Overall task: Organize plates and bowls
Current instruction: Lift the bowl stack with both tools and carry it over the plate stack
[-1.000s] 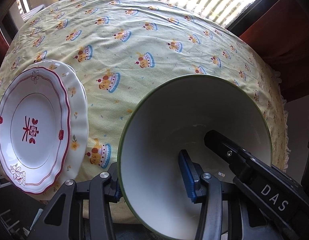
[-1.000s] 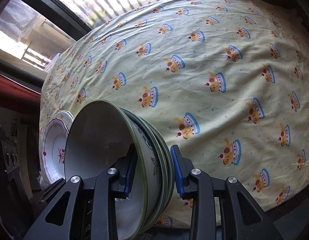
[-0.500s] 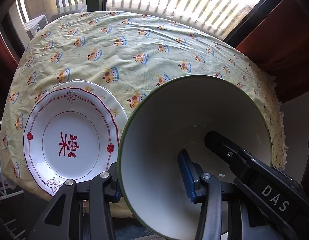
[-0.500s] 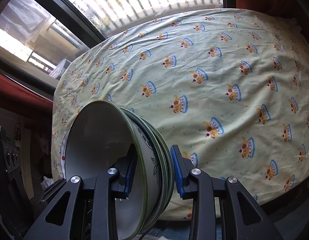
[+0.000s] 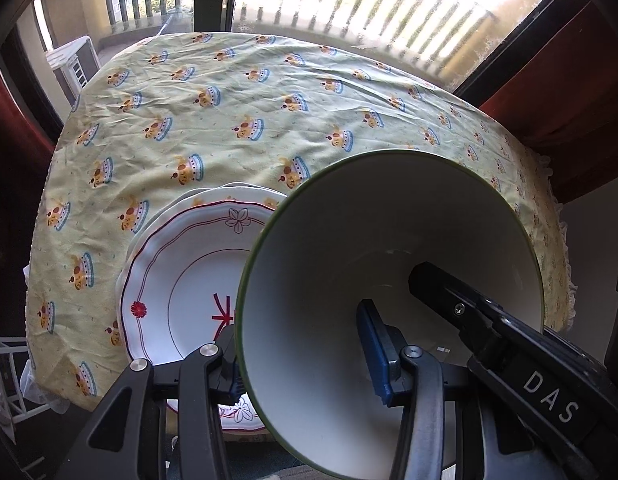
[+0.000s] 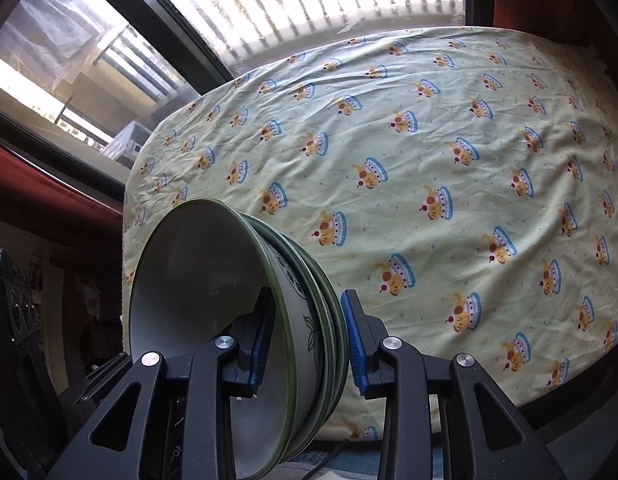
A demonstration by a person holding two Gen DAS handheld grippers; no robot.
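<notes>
A nested stack of white, green-rimmed bowls (image 5: 349,264) hangs tilted above the near edge of the table, carried by both grippers. My left gripper (image 5: 303,364) is shut on the stack's wall, one blue pad inside and one outside. The right gripper's black finger (image 5: 469,312) reaches into the top bowl from the right. In the right wrist view, my right gripper (image 6: 309,340) is shut on the rims of the bowl stack (image 6: 213,300). A red-trimmed white plate (image 5: 181,280) lies on a flowered plate at the table's near left, partly hidden by the bowls.
A yellow tablecloth with a crown pattern (image 5: 269,100) covers the table (image 6: 449,140). A barred window and red curtains (image 5: 549,80) stand behind the table. A white rack (image 5: 5,360) sits low at the left, off the table.
Both grippers have risen and drawn back from the table with the bowl stack still held. In the left wrist view the plates have slid right, behind the bowls.
</notes>
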